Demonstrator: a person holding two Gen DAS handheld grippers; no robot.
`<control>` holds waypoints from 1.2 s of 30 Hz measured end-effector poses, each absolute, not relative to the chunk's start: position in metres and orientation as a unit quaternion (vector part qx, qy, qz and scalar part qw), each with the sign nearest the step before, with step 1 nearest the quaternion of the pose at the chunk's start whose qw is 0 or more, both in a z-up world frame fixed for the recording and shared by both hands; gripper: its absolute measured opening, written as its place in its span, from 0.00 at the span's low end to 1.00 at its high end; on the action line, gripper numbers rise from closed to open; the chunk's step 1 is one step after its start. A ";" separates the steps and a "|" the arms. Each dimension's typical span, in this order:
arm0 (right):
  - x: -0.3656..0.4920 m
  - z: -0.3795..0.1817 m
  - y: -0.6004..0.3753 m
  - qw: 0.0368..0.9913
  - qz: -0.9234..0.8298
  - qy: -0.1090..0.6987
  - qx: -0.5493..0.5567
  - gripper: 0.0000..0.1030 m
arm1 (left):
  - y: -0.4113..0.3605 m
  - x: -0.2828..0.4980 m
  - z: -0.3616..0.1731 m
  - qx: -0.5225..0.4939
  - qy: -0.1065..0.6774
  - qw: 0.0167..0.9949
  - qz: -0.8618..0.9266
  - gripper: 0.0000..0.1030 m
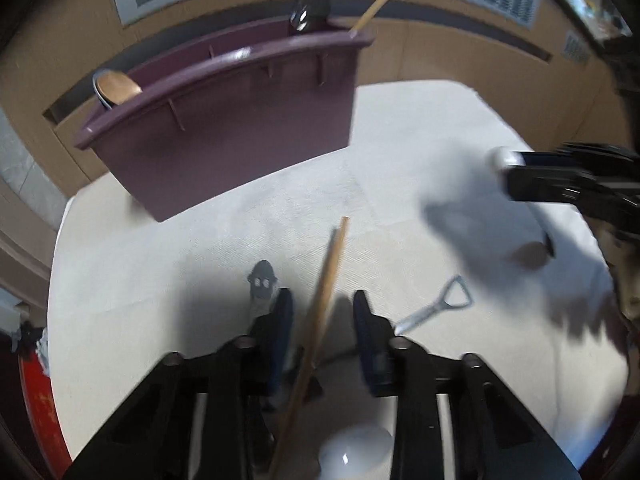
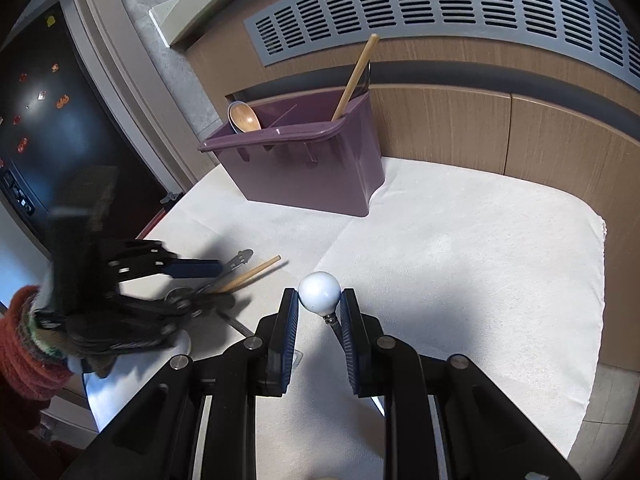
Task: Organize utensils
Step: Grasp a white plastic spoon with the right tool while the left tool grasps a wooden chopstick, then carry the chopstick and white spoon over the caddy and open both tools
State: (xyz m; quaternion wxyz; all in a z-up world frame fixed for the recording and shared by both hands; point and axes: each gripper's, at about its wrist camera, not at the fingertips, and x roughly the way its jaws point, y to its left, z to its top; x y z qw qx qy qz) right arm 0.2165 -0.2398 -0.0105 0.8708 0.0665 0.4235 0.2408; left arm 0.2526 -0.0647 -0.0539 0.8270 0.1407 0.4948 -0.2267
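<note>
Setting: a white cloth (image 2: 460, 248) covers the work surface, with a wood-panelled wall and a grey vent grille (image 2: 440, 4) behind it.
Caddy: a purple plastic caddy (image 2: 308, 168) stands on the cloth at about 11 o'clock in the right wrist view, close to the wall.
Caddy contents: a wooden spoon (image 2: 245, 118) leans bowl-up in the left compartment, with a metal spoon edge just behind it; a wooden stick handle (image 2: 354, 78) leans out of the right end toward 1 o'clock, with a dark utensil behind it.
Left gripper: the left gripper (image 1: 322, 312) points steeply down at the cloth; its fingers stand a little apart on either side of a wooden handle (image 1: 326, 284). The picture is blurred, so I cannot tell whether the pads press on it.
Loose utensils: a grey metal handle with holes (image 1: 262, 280) lies at 11 o'clock from the left fingers, and a silver handle with a triangular loop (image 1: 454, 300) lies at 2 o'clock.
Right gripper: the right gripper (image 2: 319, 300) pinches a utensil with a white ball end (image 2: 319, 292); the ball sits between the 2 fingertips and its thin metal neck runs down beside the right pad.
Person: an orange knitted sleeve (image 2: 28, 344) shows at 8 o'clock in the right wrist view, behind the left gripper.
</note>
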 end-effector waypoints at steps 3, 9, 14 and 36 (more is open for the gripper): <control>0.215 -0.007 -0.242 0.873 0.241 0.419 0.069 0.19 | -0.063 0.264 -0.064 0.122 0.523 0.814 -0.220 0.24; 0.207 0.002 -0.235 0.886 0.230 0.400 0.047 0.19 | -0.052 0.259 -0.046 0.089 0.494 0.839 -0.211 0.05; 0.199 0.017 -0.226 0.894 0.231 0.382 0.037 0.19 | -0.036 0.233 -0.013 0.057 0.437 0.872 -0.214 0.05; 0.201 0.080 -0.193 0.902 0.270 0.326 0.082 0.19 | 0.057 0.204 0.087 -0.116 0.254 0.943 -0.179 0.05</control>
